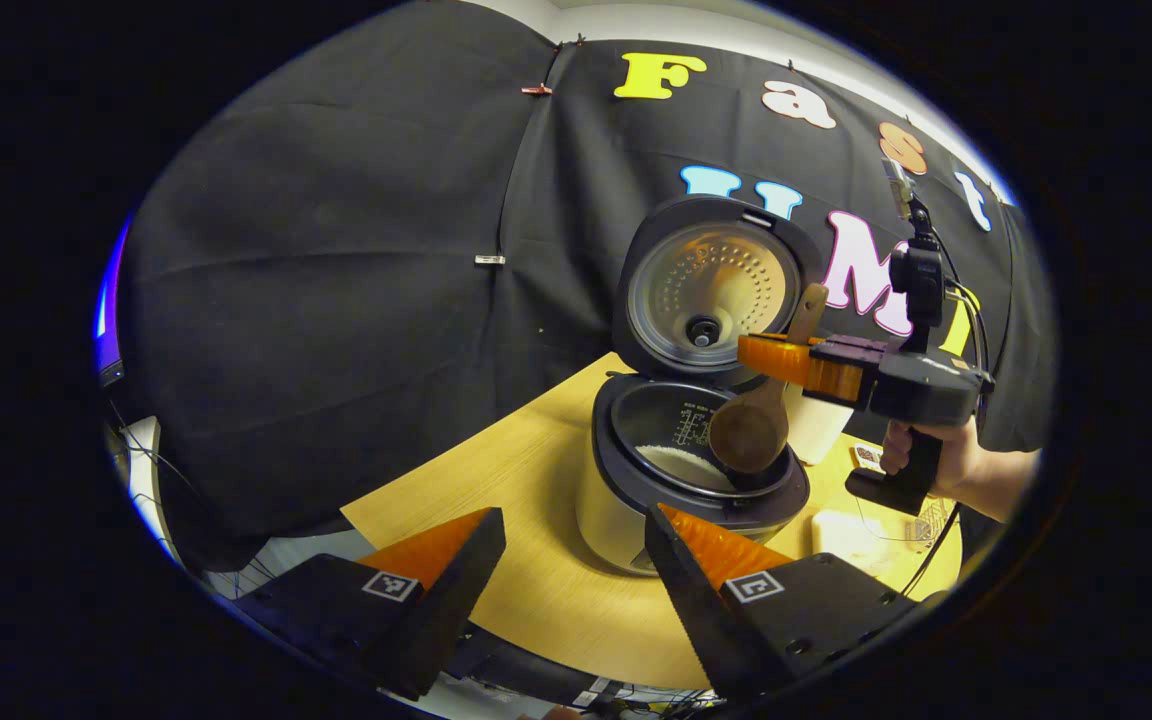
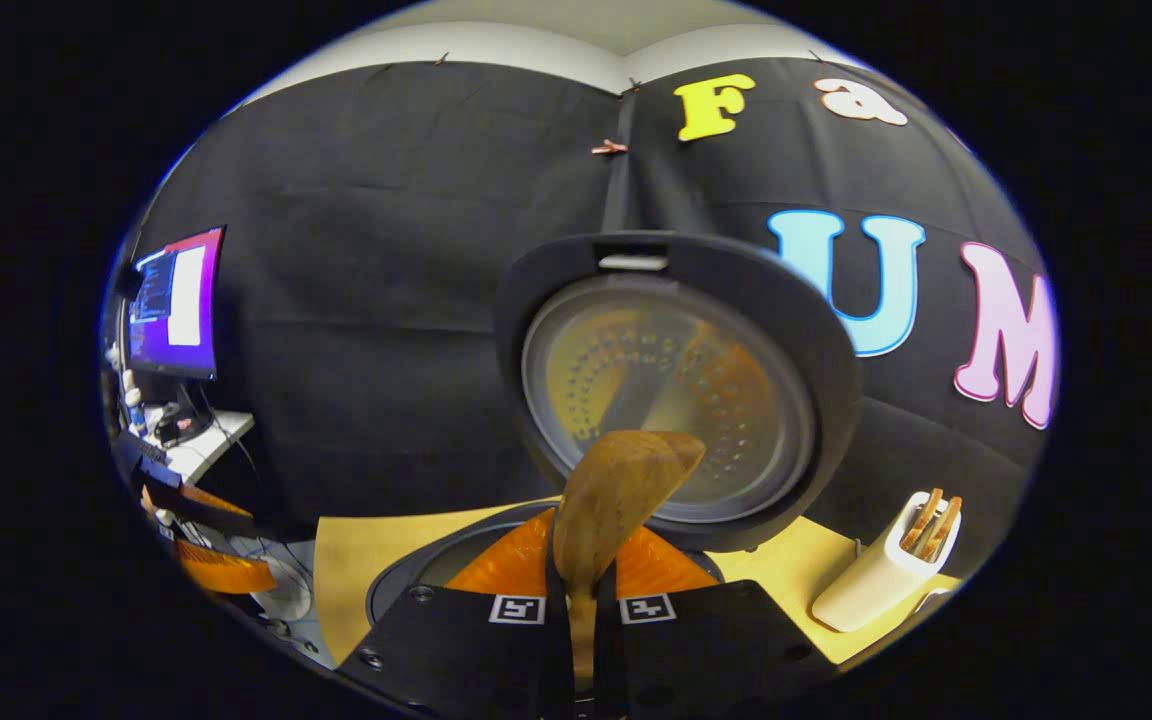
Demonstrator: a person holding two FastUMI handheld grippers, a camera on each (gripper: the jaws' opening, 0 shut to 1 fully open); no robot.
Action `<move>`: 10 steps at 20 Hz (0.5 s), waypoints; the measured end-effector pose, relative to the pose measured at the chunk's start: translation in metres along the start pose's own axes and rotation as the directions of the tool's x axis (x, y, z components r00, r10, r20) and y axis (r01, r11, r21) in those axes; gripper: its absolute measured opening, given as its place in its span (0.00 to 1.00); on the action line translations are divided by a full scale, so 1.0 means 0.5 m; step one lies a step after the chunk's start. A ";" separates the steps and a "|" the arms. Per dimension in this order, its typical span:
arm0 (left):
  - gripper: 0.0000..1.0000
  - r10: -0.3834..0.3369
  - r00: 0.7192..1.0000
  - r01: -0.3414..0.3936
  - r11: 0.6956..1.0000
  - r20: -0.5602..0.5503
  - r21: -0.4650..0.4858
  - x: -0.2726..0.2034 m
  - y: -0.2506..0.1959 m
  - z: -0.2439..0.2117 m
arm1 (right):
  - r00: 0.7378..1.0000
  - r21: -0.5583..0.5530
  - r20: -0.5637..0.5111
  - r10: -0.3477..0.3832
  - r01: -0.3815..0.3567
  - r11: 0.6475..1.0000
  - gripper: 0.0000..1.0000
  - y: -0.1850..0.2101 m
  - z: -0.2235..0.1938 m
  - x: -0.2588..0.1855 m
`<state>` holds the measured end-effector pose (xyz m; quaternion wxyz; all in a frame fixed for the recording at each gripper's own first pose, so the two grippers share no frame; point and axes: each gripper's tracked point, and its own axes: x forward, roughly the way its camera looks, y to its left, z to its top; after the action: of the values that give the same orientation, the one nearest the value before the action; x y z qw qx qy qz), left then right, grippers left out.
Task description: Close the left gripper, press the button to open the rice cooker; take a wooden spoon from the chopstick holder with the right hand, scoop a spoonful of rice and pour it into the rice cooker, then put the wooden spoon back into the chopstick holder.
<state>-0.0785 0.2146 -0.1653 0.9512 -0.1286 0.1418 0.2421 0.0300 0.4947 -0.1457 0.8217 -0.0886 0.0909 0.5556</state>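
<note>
**Spoon over open cooker, bowl end down**

Left gripper view: rice cooker (image 1: 691, 470) sits centre-right of frame on the wooden worktop (image 1: 496, 500), lid (image 1: 711, 285) swung up and standing upright behind the pot. White rice visible in the bottom of the inner pot. The wooden spoon (image 1: 756, 420) hangs over the pot's right rim, long axis steeply tilted: bowl end low and toward the pot, handle rising up and to the right into the right gripper (image 1: 786, 360). That gripper comes in from the right edge of frame, held by a hand (image 1: 946, 455); its jaws pinch the spoon handle.

Left gripper (image 1: 576, 570) at bottom of frame, jaws spread wide with nothing between them, the worktop and cooker base showing through the gap.

Right gripper view: right gripper (image 2: 581, 580) at bottom centre, jaws pressed onto the spoon (image 2: 616, 500), whose bowl points up and away toward the raised lid (image 2: 676, 390). Rim of the pot just beyond the jaws. Chopstick holder (image 2: 881, 570), pale and upright, stands on the worktop at lower right, wooden utensil ends poking from its top. A monitor (image 2: 176, 300) at left edge.
</note>
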 end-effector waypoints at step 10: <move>0.95 -0.098 0.994 0.095 0.993 0.049 0.068 -0.006 -0.125 0.049 | 0.951 0.338 0.074 -0.301 0.260 0.904 0.12 -0.251 0.088 -0.177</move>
<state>-0.0448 0.1678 -0.1306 0.9689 -0.0976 0.1184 0.1943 0.1164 0.3803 -0.0759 0.9005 0.0701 0.1161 0.4133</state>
